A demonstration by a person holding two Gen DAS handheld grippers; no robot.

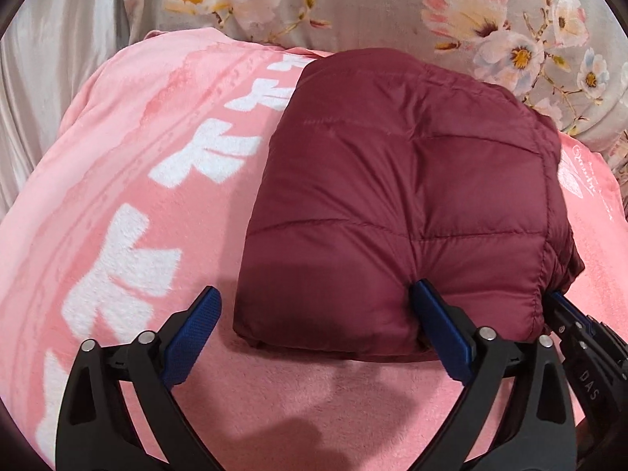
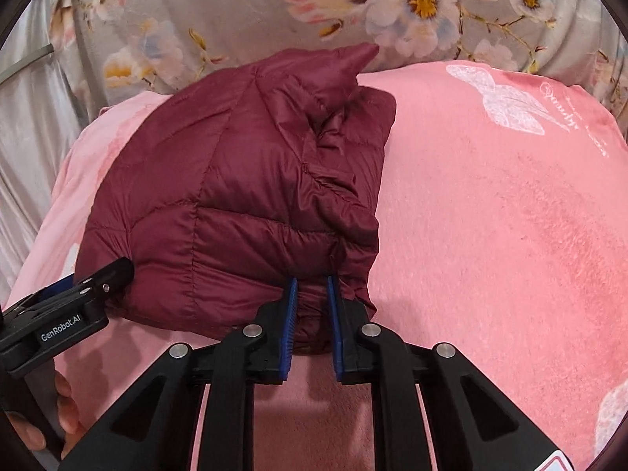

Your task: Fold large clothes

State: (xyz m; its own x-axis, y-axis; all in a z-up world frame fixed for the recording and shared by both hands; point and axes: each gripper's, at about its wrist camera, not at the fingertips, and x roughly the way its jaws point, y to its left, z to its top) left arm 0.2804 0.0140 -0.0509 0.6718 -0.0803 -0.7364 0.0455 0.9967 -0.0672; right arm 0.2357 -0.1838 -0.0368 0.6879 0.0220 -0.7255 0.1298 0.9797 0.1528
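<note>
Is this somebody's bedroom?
Probably a bedroom, on a bed. A folded maroon puffer jacket lies on a fluffy pink blanket, with a flowery quilt bunched up behind it.

Pink blanket (image 1: 117, 196); floral bedding (image 1: 392, 8) behind

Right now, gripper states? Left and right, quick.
Left gripper: open, one finger pressed against the near edge of the maroon puffer jacket, nothing clamped.
Right gripper: shut on the jacket's near right corner.
</note>
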